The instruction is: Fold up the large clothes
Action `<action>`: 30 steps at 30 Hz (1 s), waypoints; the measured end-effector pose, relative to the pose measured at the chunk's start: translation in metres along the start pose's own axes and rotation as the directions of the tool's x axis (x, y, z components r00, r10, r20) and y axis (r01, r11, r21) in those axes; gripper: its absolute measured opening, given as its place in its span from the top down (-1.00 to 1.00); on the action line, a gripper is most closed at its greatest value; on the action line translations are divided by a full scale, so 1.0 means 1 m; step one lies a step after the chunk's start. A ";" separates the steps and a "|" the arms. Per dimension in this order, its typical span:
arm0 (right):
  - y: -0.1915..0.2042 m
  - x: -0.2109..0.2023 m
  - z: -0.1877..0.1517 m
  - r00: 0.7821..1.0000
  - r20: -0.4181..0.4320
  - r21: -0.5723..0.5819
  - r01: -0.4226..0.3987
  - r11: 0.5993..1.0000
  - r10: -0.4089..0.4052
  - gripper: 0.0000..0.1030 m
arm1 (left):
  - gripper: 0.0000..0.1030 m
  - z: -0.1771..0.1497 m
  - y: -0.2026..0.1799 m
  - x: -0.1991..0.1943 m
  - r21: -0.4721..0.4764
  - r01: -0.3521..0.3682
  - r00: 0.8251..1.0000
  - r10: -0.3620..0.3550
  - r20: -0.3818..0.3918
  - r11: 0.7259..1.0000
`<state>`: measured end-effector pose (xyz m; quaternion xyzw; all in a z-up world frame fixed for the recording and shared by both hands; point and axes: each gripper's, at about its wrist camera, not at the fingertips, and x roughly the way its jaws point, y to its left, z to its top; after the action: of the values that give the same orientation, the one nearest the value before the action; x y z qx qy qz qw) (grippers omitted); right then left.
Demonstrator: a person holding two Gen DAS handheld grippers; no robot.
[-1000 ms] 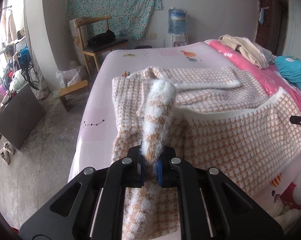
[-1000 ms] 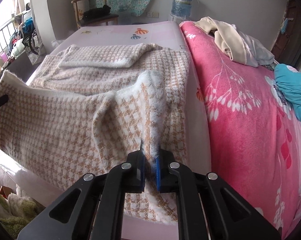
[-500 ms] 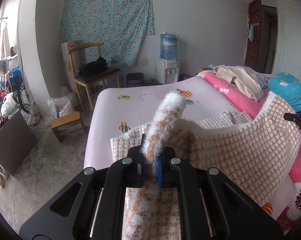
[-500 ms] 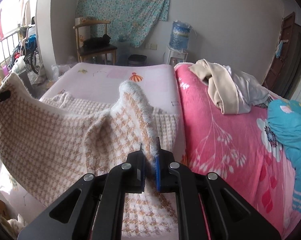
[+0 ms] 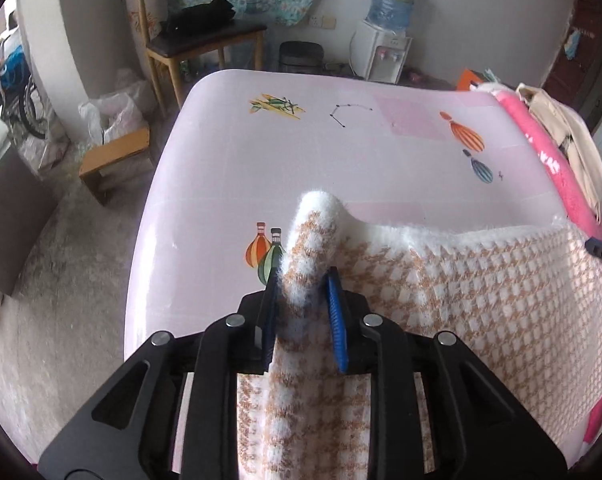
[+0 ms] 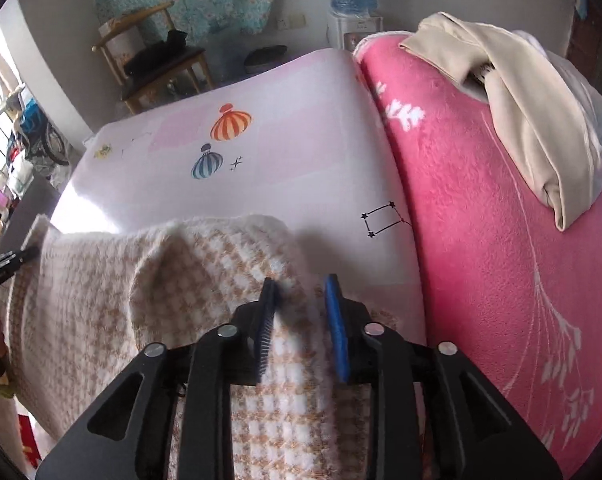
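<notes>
**Both claws loosening on the folded sweater edge**

The orange-and-white houndstooth sweater (image 5: 481, 304) lies on the near part of the bed's pale pink sheet (image 5: 341, 168), its fuzzy white-trimmed edge running across the mattress between the two claws.

The left claw (image 5: 303, 312) points steeply down at the sweater's left corner. Its jaws have just been opening. A raised fold of the knit stands between the blue pads: it still lies against the left-hand pad, while a gap shows before the right-hand one, so the grip is released rather than clenched.

The right claw (image 6: 303, 316) points down at the sweater's (image 6: 149, 304) right corner. Its jaws have likewise just been opening. The fabric sits between and beneath the pads, somewhat blurred, and neither pad visibly presses on it.

Each claw's dark tip shows at the edge of the other's view, at the far end of the same sweater edge.

Just beside the sheet on the right lies a pink flowered blanket (image 6: 501, 220) carrying a cream garment (image 6: 533, 112). Beyond the bed stand a wooden chair (image 5: 193, 40) and a water dispenser (image 5: 385, 52).
</notes>
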<state>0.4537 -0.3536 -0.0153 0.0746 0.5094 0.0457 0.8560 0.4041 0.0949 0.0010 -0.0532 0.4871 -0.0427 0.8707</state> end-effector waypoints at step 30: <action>0.022 -0.049 -0.159 0.996 -0.067 -0.063 -0.064 0.996 0.060 0.21 | 0.17 -0.148 -0.023 -0.062 0.092 0.167 0.986 -0.165 -0.036 0.982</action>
<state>0.2910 -0.3271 -0.0440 0.0611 0.5329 0.0911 0.8390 0.2447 0.0723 -0.0202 -0.0517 0.4905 -0.1390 0.8587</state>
